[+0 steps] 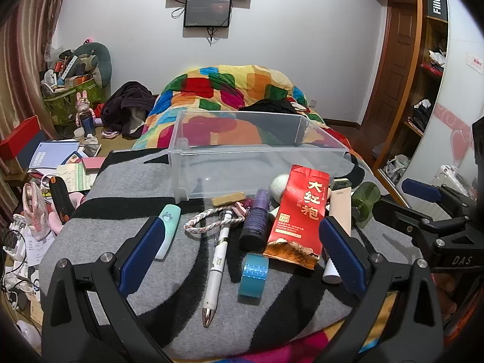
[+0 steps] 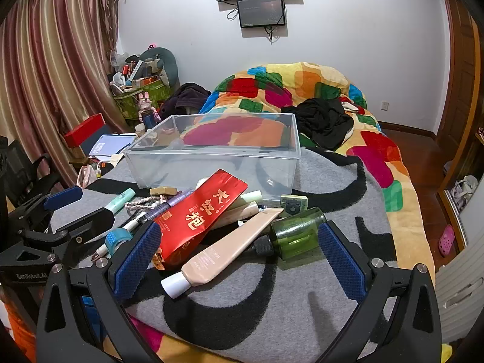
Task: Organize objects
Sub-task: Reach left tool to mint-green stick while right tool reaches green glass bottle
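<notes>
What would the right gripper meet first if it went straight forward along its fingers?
Probably the beige tube lying between the open right gripper's fingers, with the red packet overlapping its left side; depth is uncertain.

The right gripper [image 2: 239, 255] is held wide open above a grey-and-black blanket [image 2: 317, 311] — a beige tube [image 2: 224, 249] and green bottle [image 2: 295, 231] lie between its fingers, a red packet [image 2: 198, 216] overlapping the tube. A clear bin [image 2: 217, 163] is set behind them.

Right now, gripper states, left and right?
Left gripper: open, holding nothing, above the white pen.
Right gripper: open, holding nothing, above the beige tube.
</notes>
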A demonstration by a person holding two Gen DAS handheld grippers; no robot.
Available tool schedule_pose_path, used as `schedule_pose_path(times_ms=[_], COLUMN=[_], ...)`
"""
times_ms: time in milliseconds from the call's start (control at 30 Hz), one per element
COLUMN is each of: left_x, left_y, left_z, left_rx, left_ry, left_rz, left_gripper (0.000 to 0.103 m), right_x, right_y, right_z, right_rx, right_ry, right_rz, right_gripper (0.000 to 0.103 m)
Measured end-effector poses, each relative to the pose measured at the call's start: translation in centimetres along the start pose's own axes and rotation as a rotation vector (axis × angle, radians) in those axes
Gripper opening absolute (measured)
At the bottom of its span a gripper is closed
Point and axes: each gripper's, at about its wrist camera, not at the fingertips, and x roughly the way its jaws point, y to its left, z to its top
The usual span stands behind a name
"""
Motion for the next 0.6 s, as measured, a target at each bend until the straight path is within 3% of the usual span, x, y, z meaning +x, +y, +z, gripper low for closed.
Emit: schedule_pose_path(times_ms=[600], left_x=[-0.03], left_y=[-0.54], left_z=[-0.08], left_rx=[0.011], left_ry=[0.008], left_rz=[-0.005], left_gripper=[0.103], right_x=[0.21], right_y=[-0.49], right_z=[0.05], right_rx=[0.027], right_ry=[0.011], right_rz=[0.019], right_gripper=[0.103])
